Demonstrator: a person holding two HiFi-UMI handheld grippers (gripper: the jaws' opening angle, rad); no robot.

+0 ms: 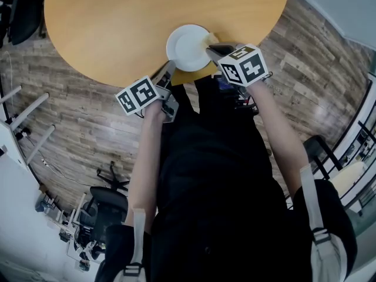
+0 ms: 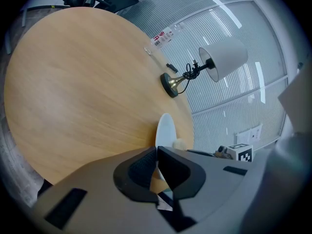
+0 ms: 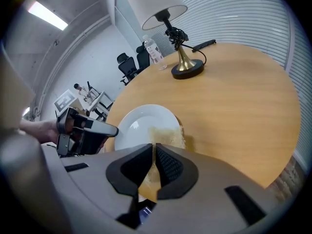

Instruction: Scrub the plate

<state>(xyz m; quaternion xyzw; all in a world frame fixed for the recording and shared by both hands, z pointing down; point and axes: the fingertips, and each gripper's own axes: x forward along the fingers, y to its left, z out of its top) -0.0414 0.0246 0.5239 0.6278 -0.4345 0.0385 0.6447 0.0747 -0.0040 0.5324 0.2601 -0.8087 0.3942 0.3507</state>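
Note:
A white plate (image 1: 188,46) lies on the round wooden table (image 1: 106,22), close to its near edge. My left gripper (image 1: 168,70) is shut on the plate's near left rim. In the left gripper view the plate (image 2: 165,128) shows edge-on, running into the jaws of the left gripper (image 2: 157,162). My right gripper (image 1: 210,49) is shut on a tan sponge (image 3: 168,134) that rests on the right side of the plate (image 3: 141,123). The sponge (image 1: 210,38) shows pale at the plate's right rim. The left gripper (image 3: 113,130) meets the plate's left rim in the right gripper view (image 3: 154,167).
A desk lamp (image 2: 222,57) with a white shade and brass base (image 3: 186,68) stands at the table's far side. Beside it is a water bottle (image 3: 153,51). Office chairs (image 3: 129,62) stand beyond the table. Wooden floor (image 1: 70,128) surrounds it.

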